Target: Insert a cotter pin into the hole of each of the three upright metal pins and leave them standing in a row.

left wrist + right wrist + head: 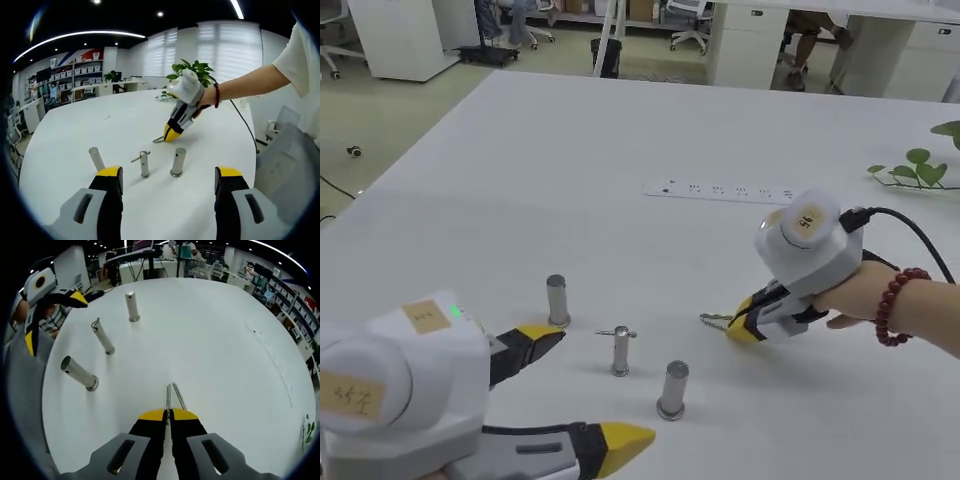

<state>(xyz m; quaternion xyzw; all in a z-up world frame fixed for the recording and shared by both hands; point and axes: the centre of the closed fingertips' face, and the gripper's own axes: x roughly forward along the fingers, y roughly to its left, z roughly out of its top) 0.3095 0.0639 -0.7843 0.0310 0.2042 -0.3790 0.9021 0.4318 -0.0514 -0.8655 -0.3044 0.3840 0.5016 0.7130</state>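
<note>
Three upright metal pins stand in a diagonal row on the white table: a far one [557,299], a middle one [620,352] and a near one [673,389]. A cotter pin [615,332] sits through the top of the middle pin [145,164]; the other two tops look bare. To the right of the row, my right gripper [741,327] rests low on the table, shut on a second cotter pin [168,396] that points toward the pins. My left gripper [590,388] is open at the bottom left, its yellow fingertips [110,171] just short of the row with nothing between them.
A white power strip [728,190] lies across the far middle of the table. Green plant leaves [918,168] reach in at the right edge. A cable trails from the right gripper over the wrist. Office desks and chairs stand beyond the table.
</note>
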